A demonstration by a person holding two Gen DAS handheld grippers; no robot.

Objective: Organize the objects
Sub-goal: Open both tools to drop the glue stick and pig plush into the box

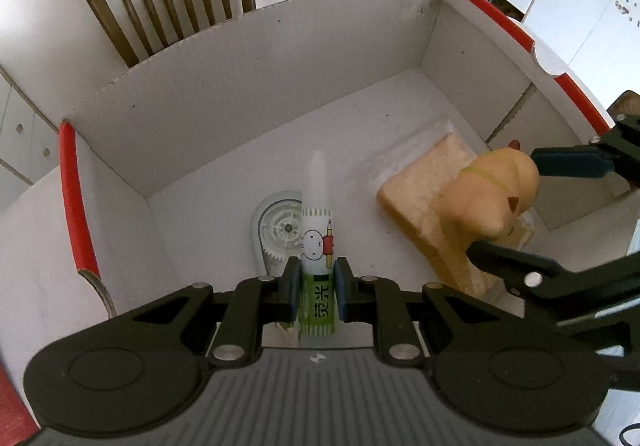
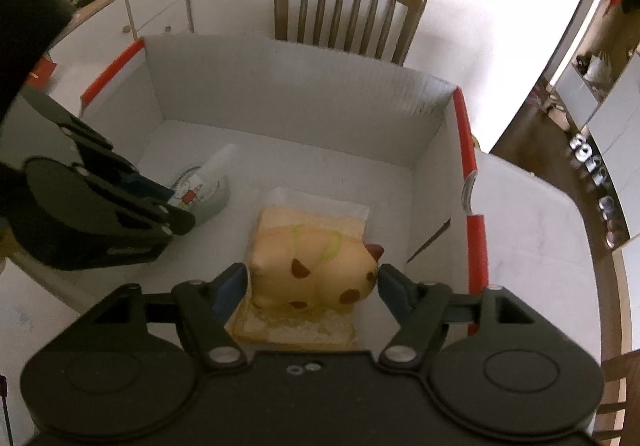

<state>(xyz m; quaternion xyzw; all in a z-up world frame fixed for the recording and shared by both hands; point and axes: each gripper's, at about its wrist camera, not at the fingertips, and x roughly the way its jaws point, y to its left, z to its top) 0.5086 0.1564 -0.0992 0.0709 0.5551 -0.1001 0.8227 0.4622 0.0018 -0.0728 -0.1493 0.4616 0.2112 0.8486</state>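
Green-and-white highlighter pen [image 1: 317, 242], cartoon label, clamped upright in left tongs [image 1: 316, 288] inside white box [image 1: 248, 86]. Right tongs [image 2: 312, 280] apart, straddling spotted toy [image 2: 316, 266], angled steeply down.

Right gripper [image 2: 312, 280] jaws straddle toy pig [image 2: 316, 266] on bread slice [image 2: 296, 330] inside white box [image 2: 300, 106]; pads barely apart.
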